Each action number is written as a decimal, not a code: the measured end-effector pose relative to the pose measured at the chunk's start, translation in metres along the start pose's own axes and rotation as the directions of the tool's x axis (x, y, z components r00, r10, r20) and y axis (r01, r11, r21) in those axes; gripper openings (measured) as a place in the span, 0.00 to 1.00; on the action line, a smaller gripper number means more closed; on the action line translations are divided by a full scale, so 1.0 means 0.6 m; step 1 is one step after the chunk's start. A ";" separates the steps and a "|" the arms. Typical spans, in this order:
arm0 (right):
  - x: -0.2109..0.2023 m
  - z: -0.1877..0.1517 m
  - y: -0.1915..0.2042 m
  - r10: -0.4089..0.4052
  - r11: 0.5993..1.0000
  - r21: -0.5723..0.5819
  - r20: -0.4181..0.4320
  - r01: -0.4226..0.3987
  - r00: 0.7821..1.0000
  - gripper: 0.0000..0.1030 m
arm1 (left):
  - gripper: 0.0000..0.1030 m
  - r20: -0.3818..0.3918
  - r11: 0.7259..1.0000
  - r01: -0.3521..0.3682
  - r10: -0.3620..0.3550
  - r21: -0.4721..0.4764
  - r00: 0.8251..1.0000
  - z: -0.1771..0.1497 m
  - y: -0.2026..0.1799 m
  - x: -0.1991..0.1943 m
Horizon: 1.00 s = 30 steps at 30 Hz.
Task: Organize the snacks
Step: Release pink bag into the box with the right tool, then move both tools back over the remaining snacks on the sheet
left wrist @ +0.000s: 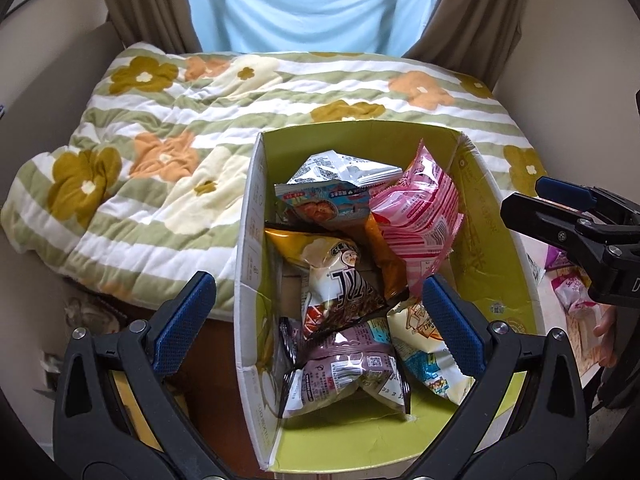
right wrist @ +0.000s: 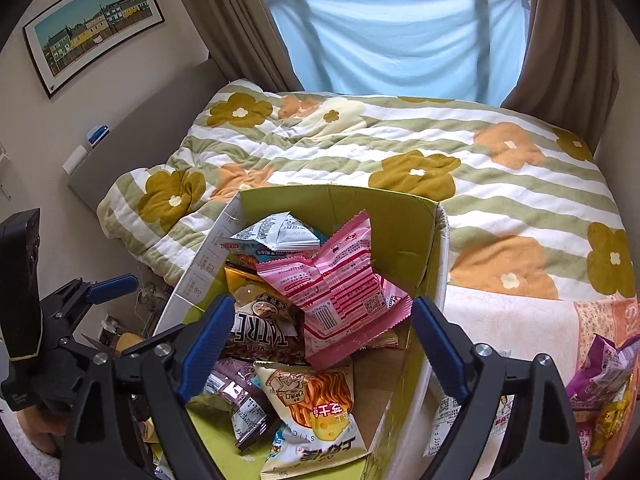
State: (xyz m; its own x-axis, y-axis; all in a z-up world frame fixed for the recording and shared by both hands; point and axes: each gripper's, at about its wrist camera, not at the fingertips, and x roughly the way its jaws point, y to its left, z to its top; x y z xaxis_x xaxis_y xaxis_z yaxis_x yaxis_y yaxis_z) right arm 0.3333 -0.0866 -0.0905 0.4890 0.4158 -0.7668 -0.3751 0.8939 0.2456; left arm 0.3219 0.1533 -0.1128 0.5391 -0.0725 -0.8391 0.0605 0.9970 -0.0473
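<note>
**Pink packet dropped in the box; both grippers empty above it**

Step in hand: the release at the end of one transfer. The right gripper (right wrist: 320,344) stands with its jaws spread wide and nothing between the pads. The pink packet (right wrist: 340,292) lies directly under them, on top of the heap inside the cardboard box (right wrist: 400,216), tilted against the far right corner. I judge it the item just delivered, since it sits uppermost and straight below the open pads.

The left gripper (left wrist: 316,320) is also spread and empty, poised over the near left part of the box, its left finger outside the box wall.

Box contents, from both wrist views: the pink packet, a white-and-grey packet (left wrist: 340,168) at the far end, a gold-and-brown bag (left wrist: 332,276) in the middle, a purple packet (left wrist: 348,368) and a yellow noodle bag (right wrist: 316,404) at the near end. All loose, overlapping, none upright.

Still outside: more snack packets (right wrist: 608,372) lie on the patterned cloth (right wrist: 520,328) to the right of the box, purple and yellow among them. Exact count cannot be told; the pile runs out of view.

Next move, as I judge it: carry the right gripper clear of the box rim, swing it right to the loose pile, and close on a single packet by its edge or crimped seam. The bags are slick and puffy, so a grip across the middle may slip.
</note>
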 end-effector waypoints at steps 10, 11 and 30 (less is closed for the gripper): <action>-0.089 -0.041 -0.016 -0.092 0.994 0.070 0.085 0.086 0.992 0.85 | 0.99 0.046 0.993 0.091 -0.095 0.076 0.994 -0.009 -0.047 -0.033; -0.099 -0.049 -0.023 -0.105 0.992 0.082 0.093 0.097 0.990 0.85 | 0.99 0.049 0.991 0.103 -0.108 0.088 0.993 -0.010 -0.057 -0.034; -0.291 -0.181 -0.316 -0.243 0.963 0.139 0.068 0.232 0.968 0.85 | 0.99 -0.019 0.957 0.206 -0.206 0.203 0.978 0.008 -0.427 0.012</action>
State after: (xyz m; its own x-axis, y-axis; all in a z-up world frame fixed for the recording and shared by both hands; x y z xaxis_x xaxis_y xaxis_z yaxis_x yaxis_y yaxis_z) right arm 0.2332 -0.3468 -0.0676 0.6180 0.1964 -0.7613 -0.1384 0.9804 0.1405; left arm 0.3141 -0.1029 -0.1043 0.4987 -0.2763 -0.8215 0.3391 0.9345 -0.1084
